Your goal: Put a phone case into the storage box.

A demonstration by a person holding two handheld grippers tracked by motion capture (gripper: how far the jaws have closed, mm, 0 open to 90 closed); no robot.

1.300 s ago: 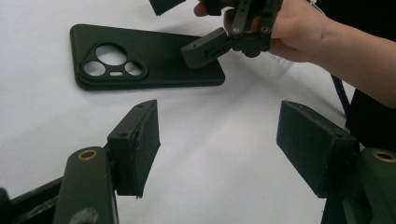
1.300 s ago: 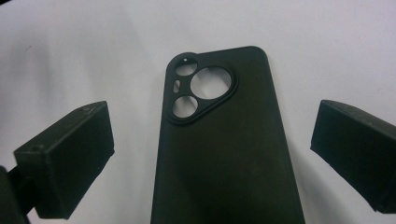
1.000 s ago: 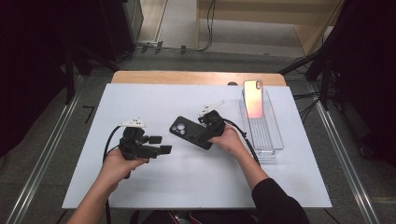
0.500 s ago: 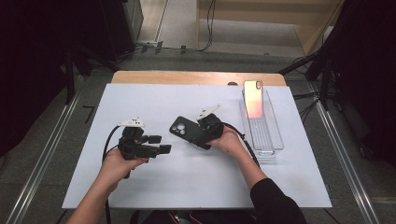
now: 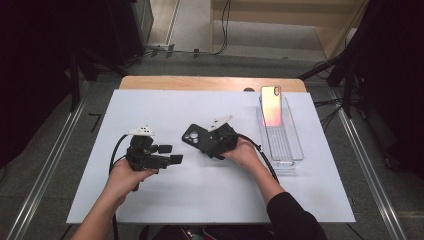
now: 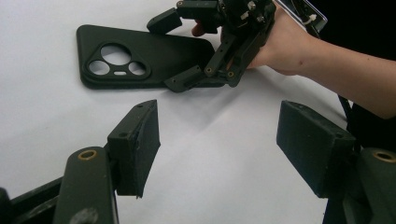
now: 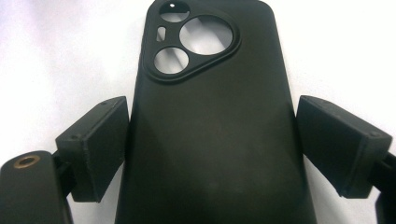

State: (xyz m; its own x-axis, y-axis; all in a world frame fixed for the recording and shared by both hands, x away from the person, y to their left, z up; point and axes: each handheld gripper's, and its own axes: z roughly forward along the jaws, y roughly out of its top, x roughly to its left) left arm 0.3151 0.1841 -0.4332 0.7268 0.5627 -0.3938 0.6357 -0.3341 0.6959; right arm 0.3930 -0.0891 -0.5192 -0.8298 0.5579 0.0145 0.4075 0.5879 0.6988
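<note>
Right gripper view: right hand-held gripper closing astride matte black phone case, left pad touching.

A white sheet covers most of the wooden table, leaving 1 strip of wood bare at the far edge. A black phone case lies flat on the sheet near the middle. A clear plastic tray stands on the sheet's right side, well apart from the case.
</note>
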